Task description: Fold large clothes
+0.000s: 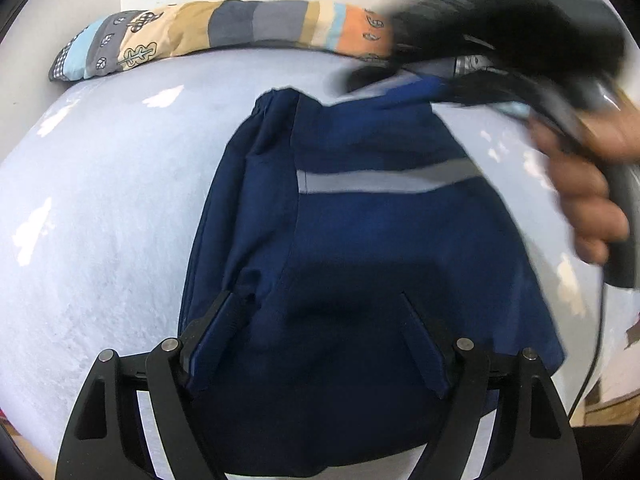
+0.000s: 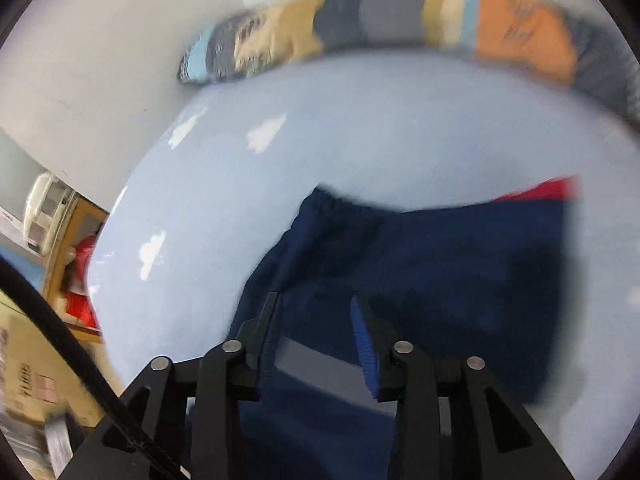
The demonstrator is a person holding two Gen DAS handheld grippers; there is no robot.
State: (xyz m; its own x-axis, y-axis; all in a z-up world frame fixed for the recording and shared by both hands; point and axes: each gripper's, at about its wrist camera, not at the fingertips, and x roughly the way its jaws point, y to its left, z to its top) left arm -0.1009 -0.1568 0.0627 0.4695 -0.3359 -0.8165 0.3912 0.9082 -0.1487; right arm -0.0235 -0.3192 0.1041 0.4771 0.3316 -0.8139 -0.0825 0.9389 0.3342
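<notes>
A navy blue garment (image 1: 360, 220) with a grey reflective stripe (image 1: 384, 180) lies folded on the pale blue surface (image 1: 100, 200). My left gripper (image 1: 320, 304) is open, its fingers spread over the garment's near part. My right gripper shows blurred at the upper right of the left wrist view (image 1: 520, 40), held by a hand (image 1: 580, 184). In the right wrist view the right gripper (image 2: 316, 308) is open above the garment (image 2: 440, 264), with the grey stripe (image 2: 320, 368) between its fingers. A red patch (image 2: 540, 190) shows at the garment's far right edge.
A patchwork cushion (image 1: 224, 32) lies along the far edge against the white wall; it also shows in the right wrist view (image 2: 400, 20). Cardboard boxes (image 2: 36, 360) and a wooden shelf (image 2: 76, 240) stand at the left. A cable (image 1: 596, 340) hangs at the right.
</notes>
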